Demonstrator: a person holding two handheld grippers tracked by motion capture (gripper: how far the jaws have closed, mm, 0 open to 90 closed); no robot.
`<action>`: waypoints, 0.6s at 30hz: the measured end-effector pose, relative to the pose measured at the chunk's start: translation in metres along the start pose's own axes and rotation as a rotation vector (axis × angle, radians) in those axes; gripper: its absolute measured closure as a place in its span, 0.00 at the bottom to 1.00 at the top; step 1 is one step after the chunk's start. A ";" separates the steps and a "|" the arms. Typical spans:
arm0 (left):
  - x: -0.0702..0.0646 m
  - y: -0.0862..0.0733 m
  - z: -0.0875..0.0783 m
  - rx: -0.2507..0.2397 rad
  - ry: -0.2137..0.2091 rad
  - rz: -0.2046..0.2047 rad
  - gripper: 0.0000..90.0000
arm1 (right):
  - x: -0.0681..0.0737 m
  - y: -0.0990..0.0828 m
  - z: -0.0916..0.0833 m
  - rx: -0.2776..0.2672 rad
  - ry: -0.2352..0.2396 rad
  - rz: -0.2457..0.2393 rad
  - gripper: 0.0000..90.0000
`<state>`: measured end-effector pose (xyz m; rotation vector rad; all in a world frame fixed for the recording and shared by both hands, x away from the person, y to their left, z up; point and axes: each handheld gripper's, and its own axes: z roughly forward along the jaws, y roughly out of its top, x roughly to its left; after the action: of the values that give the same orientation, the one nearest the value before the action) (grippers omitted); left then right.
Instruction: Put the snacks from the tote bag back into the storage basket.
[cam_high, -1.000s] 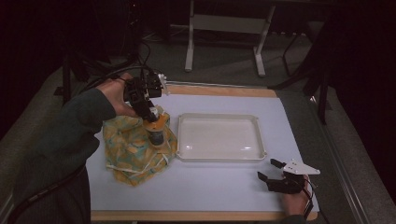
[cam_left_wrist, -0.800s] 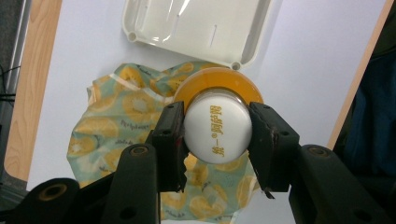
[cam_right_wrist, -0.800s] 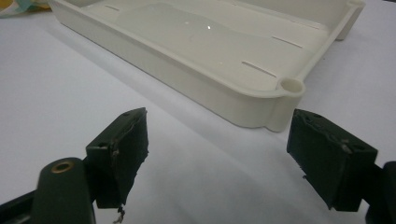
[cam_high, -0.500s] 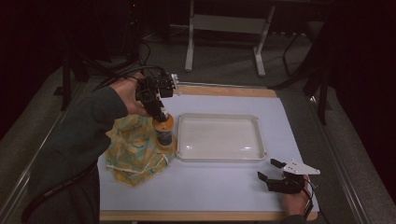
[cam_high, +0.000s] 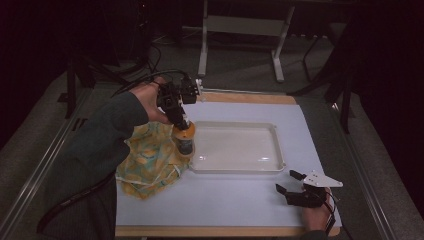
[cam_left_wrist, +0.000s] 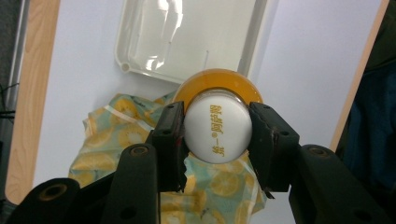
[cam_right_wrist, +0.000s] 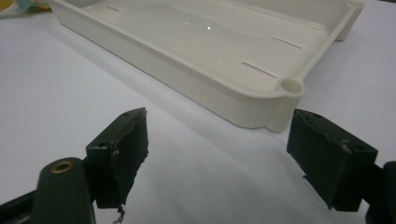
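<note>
A small bottle of orange drink (cam_high: 184, 138) with a white cap (cam_left_wrist: 218, 127) hangs upright over the left rim of the white tray (cam_high: 272, 131). My left gripper (cam_high: 178, 120) comes down on it from above, shut on the cap, a black pad on each side. Under the bottle lies a crumpled lemon-print cloth (cam_high: 150, 161), also visible beneath the jaws (cam_left_wrist: 116, 126). My right gripper (cam_high: 290, 183) rests open on the table near the tray's front right corner (cam_right_wrist: 289, 88), with nothing between its pads (cam_right_wrist: 122, 144).
The white mat (cam_high: 235, 200) covers the wooden table. The table's front edge (cam_high: 225, 231) runs just below my right hand. Dark floor, cables and a metal stand (cam_high: 240, 30) lie beyond the far edge.
My left gripper has carried the bottle to the right, from above the cloth to the tray's left rim. The right gripper has stayed where it was.
</note>
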<state>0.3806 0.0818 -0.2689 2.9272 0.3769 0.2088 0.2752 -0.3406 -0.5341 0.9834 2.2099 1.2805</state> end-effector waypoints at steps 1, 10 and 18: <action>0.000 0.002 0.000 0.001 0.002 0.000 0.65 | 0.000 0.000 0.000 -0.001 0.000 0.000 0.22; -0.004 0.013 0.001 0.005 0.002 0.022 0.65 | 0.000 0.000 0.000 0.001 0.000 0.002 0.22; -0.006 0.022 0.008 0.004 -0.009 0.033 0.65 | 0.000 0.000 0.000 0.001 0.000 0.000 0.22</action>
<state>0.3815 0.0580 -0.2726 2.9389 0.3282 0.1999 0.2751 -0.3404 -0.5341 0.9831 2.2107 1.2797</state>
